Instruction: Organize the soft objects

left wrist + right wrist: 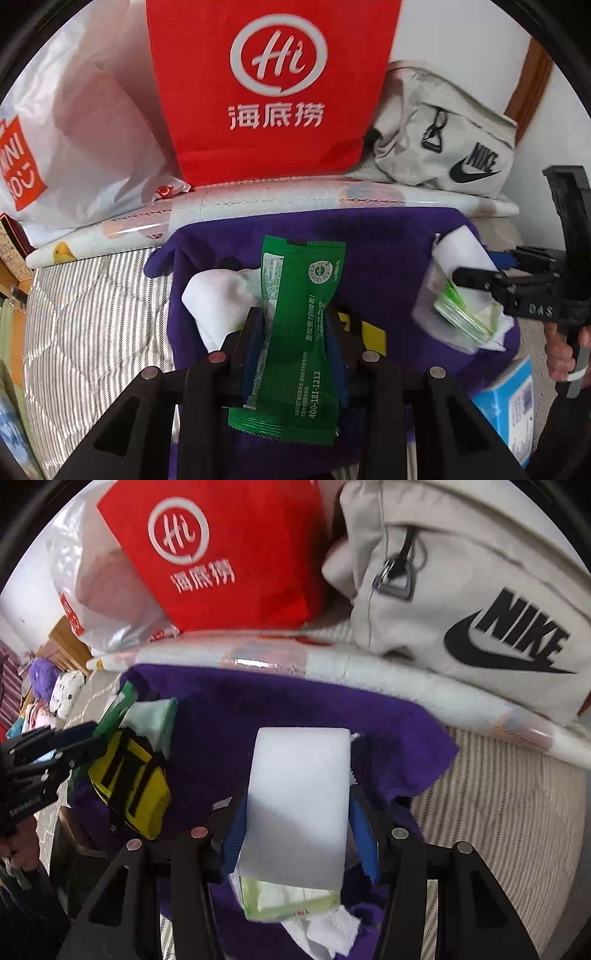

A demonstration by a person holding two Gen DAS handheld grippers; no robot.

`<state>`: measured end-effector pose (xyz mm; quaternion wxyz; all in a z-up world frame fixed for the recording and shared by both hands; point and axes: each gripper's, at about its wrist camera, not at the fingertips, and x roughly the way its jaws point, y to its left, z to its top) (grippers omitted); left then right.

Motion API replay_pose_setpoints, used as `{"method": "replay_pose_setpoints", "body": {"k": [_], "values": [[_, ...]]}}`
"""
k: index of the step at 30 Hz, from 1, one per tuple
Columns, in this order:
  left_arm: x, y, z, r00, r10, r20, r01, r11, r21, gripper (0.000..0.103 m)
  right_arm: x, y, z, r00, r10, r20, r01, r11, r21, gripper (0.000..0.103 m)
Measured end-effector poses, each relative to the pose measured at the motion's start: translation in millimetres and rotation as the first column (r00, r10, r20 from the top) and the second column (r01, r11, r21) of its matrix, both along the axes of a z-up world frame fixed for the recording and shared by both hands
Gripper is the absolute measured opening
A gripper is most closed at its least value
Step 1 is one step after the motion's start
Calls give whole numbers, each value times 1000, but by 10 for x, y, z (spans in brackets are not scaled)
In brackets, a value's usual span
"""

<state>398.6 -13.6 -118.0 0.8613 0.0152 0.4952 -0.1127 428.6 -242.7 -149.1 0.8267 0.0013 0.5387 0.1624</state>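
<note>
Left gripper (295, 332) clamped on green sachet (295, 332), upright between its fingers. Right gripper (295, 812) clenched on tissue pack (299, 805) above purple towel (388, 716).

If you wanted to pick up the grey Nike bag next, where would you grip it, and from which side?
Probably by the soft top edge of the grey Nike bag, coming from the front. It leans against the wall on a rolled mat, so its back is blocked, and the limp fabric should pinch easily. Both the left gripper and the right gripper are full, so one must unload first.
</note>
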Motion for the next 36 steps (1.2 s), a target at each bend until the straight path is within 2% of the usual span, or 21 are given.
{"method": "replay_pose_setpoints", "body": {"k": [4,8,11,16,19,26,36], "values": [[114,2,-76,1000,5,-10,-5,1000,2,34,21,25,-51,1000,15,0,-15,1000,-6,53],[141,-38,-105,1000,-11,-12,11,1000,12,36,12,43,-95,999,34,-8,-34,999,0,60],[154,-65,-128,999,-18,-29,19,1000,19,42,9,46,-116,1000,19,-3,-19,1000,-22,69],[79,-99,-48,999,-50,-9,50,998,25,60,-46,59,-54,1000,-5,22,6,999,-32,69],[-15,-105,57,998,-57,21,56,998,40,65,-141,43,14,998,-25,53,28,998,-53,70],[-330,-95,322,997,-48,60,45,997,55,65,-459,-79,275,994,-56,97,59,998,-33,70],[-1053,-75,690,995,-43,94,39,998,40,69,-1317,-16,770,981,-71,183,78,996,-32,70]]}}
